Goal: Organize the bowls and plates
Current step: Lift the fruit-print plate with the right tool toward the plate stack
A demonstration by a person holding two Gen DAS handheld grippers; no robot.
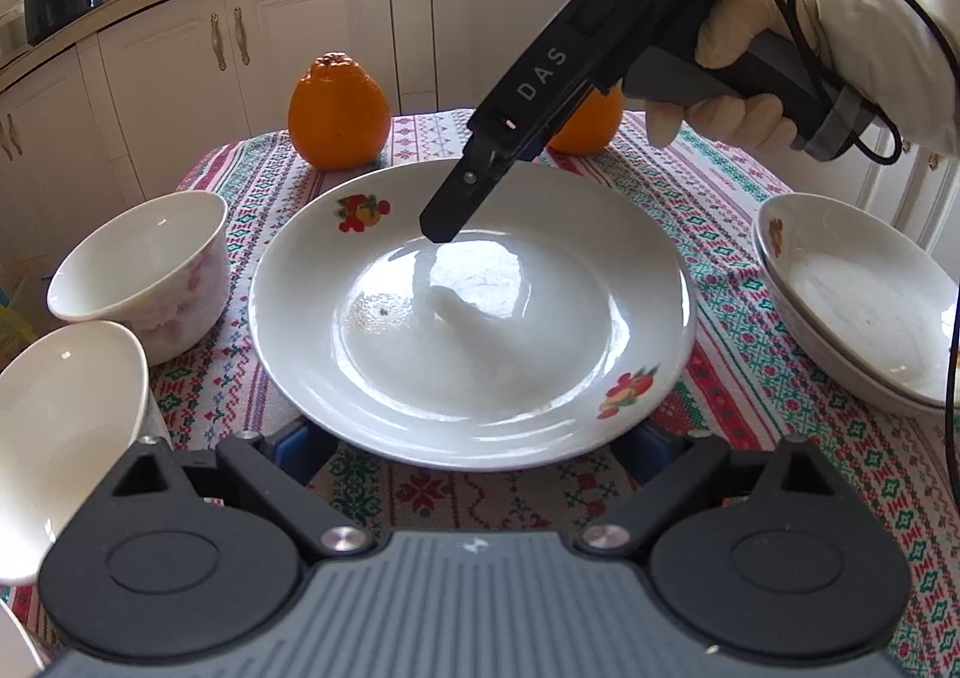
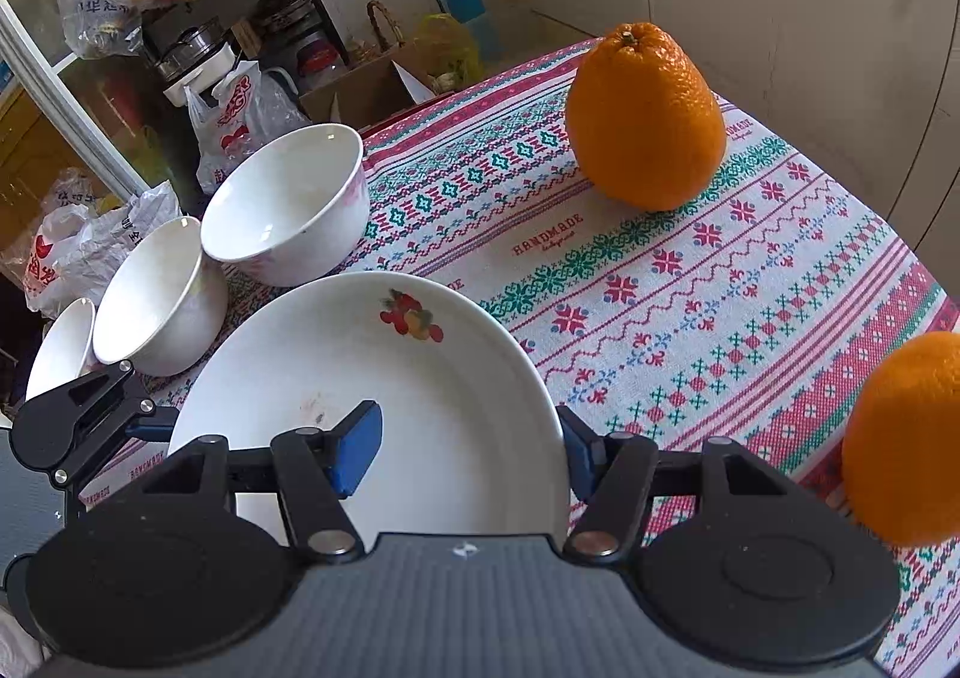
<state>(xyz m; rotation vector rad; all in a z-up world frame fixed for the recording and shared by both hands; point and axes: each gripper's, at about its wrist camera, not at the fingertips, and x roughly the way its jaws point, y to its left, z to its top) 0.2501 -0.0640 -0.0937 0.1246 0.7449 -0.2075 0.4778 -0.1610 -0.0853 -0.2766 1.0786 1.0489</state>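
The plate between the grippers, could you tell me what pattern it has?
White plate with small red-and-yellow fruit motifs on its rim; clearest in the left wrist view.

Left tool (image 1: 474, 441) fingertips were hidden under plate (image 1: 468, 318); grip state unclear. Far orange (image 1: 585, 129) was mostly behind right tool (image 1: 441, 225). Stacked bowls (image 1: 864, 300) were cut by frame edge.

Your plate (image 1: 474, 318) looks like glazed white ceramic, glossy enough to throw back window glare. The bowls (image 2: 288, 204) share that smooth, shiny glaze. Under them you have a woven cloth (image 2: 690, 282), matt and stitch-textured. The oranges (image 2: 645, 120) show dimpled, slightly waxy peel. Your gripper (image 2: 468, 456) is matt black plastic with blue rubbery pads (image 2: 360, 450) and bright metal pins.
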